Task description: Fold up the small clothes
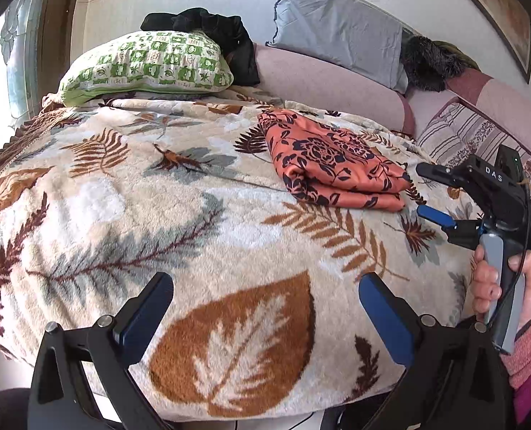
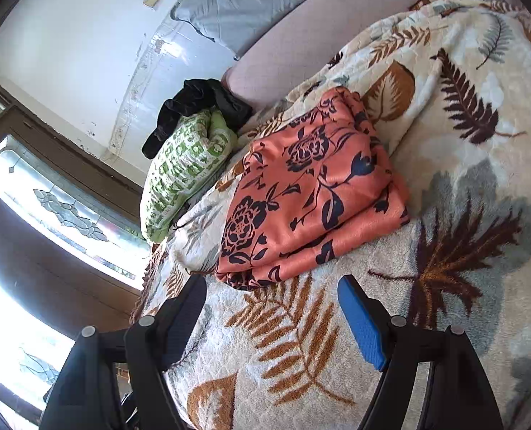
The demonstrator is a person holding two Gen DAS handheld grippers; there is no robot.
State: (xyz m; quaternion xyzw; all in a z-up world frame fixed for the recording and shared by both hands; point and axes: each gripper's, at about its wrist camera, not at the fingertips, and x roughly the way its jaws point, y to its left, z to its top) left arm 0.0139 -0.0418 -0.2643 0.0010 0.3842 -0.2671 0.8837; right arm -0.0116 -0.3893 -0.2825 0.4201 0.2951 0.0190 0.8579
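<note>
An orange garment with dark floral print (image 1: pixel 331 159) lies folded in layers on the leaf-patterned blanket (image 1: pixel 179 215). It also shows in the right wrist view (image 2: pixel 312 186). My left gripper (image 1: pixel 265 308) is open and empty, low over the blanket's near edge, well short of the garment. My right gripper (image 2: pixel 272 308) is open and empty, its fingertips just short of the garment's near folded edge. In the left wrist view the right gripper (image 1: pixel 421 191) sits right of the garment, held by a hand.
A green patterned pillow (image 1: pixel 147 66) with a black garment (image 1: pixel 208 32) on it lies at the bed's far left. A grey pillow (image 1: pixel 337 32) leans on the pink headboard cushion (image 1: pixel 322 79). A window (image 2: pixel 61 211) stands left of the bed.
</note>
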